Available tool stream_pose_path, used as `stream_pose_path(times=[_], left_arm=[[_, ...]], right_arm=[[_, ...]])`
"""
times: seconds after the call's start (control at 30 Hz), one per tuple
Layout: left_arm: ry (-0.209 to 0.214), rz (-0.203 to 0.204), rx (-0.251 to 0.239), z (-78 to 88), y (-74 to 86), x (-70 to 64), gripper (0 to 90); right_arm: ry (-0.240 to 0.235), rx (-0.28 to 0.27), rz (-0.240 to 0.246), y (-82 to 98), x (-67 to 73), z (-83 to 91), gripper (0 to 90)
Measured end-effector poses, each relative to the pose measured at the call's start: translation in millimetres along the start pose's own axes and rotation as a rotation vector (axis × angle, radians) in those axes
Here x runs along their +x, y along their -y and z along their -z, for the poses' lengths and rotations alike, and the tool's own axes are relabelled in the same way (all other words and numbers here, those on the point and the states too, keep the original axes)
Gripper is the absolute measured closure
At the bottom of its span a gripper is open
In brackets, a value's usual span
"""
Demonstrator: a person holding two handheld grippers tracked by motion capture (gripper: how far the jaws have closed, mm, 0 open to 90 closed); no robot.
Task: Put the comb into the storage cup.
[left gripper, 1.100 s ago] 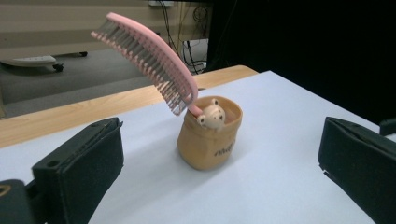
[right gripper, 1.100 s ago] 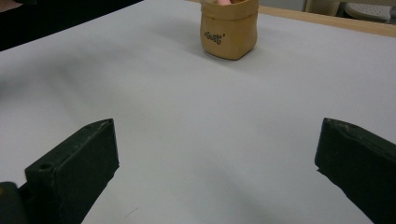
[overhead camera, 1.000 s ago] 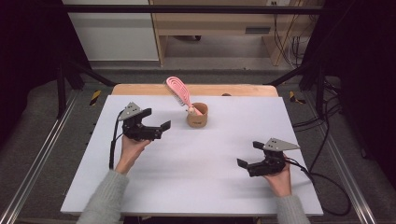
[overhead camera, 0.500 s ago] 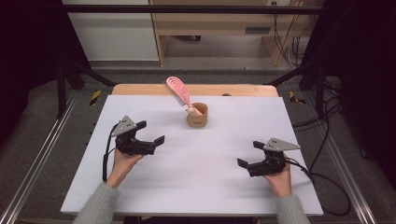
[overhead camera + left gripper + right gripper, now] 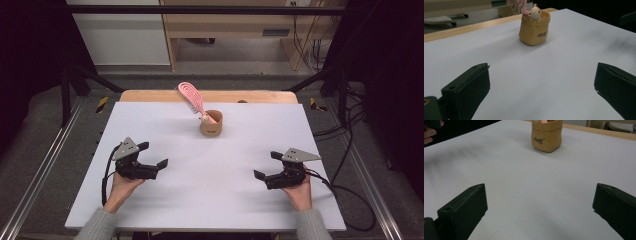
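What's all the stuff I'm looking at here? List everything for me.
Pouch: one, tan with dark lettering, far middle of the table.
Hairbrush: one, pink, standing in the pouch, leaning to the far left.
Bear figure: one, cream, at the pouch's rim.
Table: one, white top, wooden strip along the far edge.
Left gripper: one, black, jaws open, near left.
Right gripper: one, black, jaws open, near right.
Hands: two, one holding each gripper.

Tan pouch (image 5: 535, 31) stands beyond wide-apart jaws.
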State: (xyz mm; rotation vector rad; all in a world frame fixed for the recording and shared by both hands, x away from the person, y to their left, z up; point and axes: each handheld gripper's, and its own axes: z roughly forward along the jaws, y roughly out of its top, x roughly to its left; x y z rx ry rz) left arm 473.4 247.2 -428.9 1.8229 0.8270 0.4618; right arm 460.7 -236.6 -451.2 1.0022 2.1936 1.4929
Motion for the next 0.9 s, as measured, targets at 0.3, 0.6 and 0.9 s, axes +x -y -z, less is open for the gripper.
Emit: stream_pose_path(times=[0.3, 0.6, 0.9], left_arm=[[-0.012, 0.008, 0.032, 7.8, 16.4, 4.4, 0.3], [-0.022, 0.032, 0.018, 18.7, 26.2, 11.4, 0.3], [-0.022, 0.028, 0.037, 18.1, 29.8, 11.9, 0.3]], right_arm=[[0.001, 0.001, -0.001, 0.8, -0.7, -0.2, 0.0], [-0.003, 0.009, -0.002, 2.1, -1.1, -1.7, 0.0], [-0.005, 0.007, -0.007, 2.3, -0.8, -1.3, 0.0]])
